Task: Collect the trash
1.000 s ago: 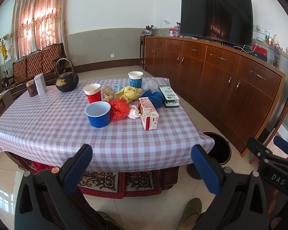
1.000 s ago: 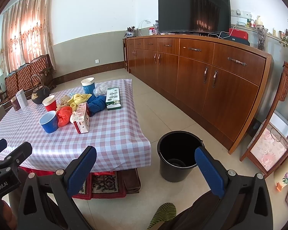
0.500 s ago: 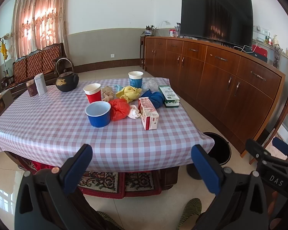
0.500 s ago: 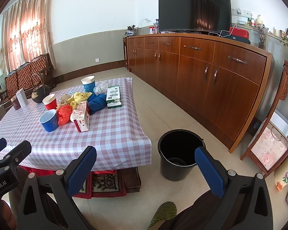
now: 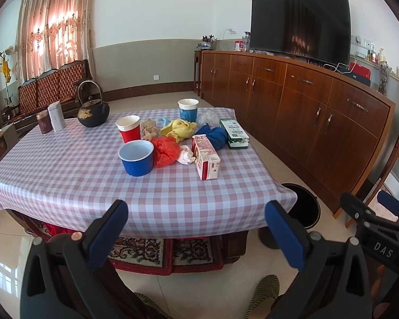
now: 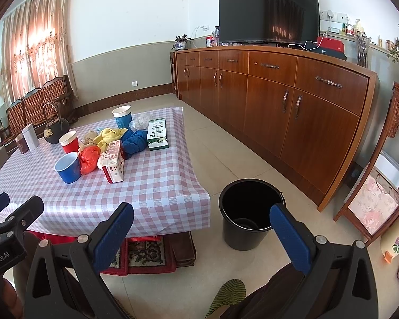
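Checked pink-and-white cloth covers the worktop (image 5: 66, 175), and the rubbish sits on it in one cluster: a red cup (image 5: 128, 132), blue cup (image 5: 137, 157), far blue cup (image 5: 188, 109), orange bag (image 5: 166, 151), white wad (image 5: 186, 156), milk carton (image 5: 206, 157), green box (image 5: 234, 133) and yellow cloth (image 5: 178, 129). The black bin (image 6: 248, 212) stands on the floor beside the worktop's corner and looks nearly empty, so collecting has probably not begun. The left claw (image 5: 196, 228) and right claw (image 6: 202, 232) both gape wide, holding nothing, well short of the heap. A kettle (image 5: 93, 110) and two tins (image 5: 50, 119) stand apart, likely keepers.
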`<state>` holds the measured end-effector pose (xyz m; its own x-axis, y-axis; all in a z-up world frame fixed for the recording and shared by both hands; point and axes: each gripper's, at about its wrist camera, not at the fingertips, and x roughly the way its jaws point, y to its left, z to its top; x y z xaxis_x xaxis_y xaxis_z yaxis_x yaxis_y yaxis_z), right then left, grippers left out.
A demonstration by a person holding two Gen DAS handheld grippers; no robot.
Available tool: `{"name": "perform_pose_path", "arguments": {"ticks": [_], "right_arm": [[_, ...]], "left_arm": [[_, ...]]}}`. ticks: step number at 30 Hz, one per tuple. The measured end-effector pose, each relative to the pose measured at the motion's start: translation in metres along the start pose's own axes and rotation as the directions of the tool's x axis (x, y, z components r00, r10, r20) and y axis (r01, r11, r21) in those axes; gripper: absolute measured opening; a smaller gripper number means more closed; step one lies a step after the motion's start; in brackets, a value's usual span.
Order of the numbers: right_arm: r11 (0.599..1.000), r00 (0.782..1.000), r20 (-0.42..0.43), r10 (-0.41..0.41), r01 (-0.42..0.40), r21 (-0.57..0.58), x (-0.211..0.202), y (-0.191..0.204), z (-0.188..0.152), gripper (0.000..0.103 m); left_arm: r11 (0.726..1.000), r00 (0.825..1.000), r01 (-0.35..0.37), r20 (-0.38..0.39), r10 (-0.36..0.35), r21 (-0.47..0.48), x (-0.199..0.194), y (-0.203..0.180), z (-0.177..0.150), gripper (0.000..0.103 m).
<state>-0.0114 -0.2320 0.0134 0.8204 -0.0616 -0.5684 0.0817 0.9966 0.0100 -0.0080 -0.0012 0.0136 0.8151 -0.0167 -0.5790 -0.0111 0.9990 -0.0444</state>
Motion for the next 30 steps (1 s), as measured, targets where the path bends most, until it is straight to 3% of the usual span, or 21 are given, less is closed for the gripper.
{"name": "perform_pose_path", "arguments": {"ticks": [30], "right_arm": [[1.0,1.0,0.003,-0.002,0.002,0.003,0.0024,0.001,-0.0033,0.103]], "left_arm": [[1.0,1.0,-0.003,0.003,0.003,-0.002,0.0003,0.0023,-0.0039,0.103]]}}
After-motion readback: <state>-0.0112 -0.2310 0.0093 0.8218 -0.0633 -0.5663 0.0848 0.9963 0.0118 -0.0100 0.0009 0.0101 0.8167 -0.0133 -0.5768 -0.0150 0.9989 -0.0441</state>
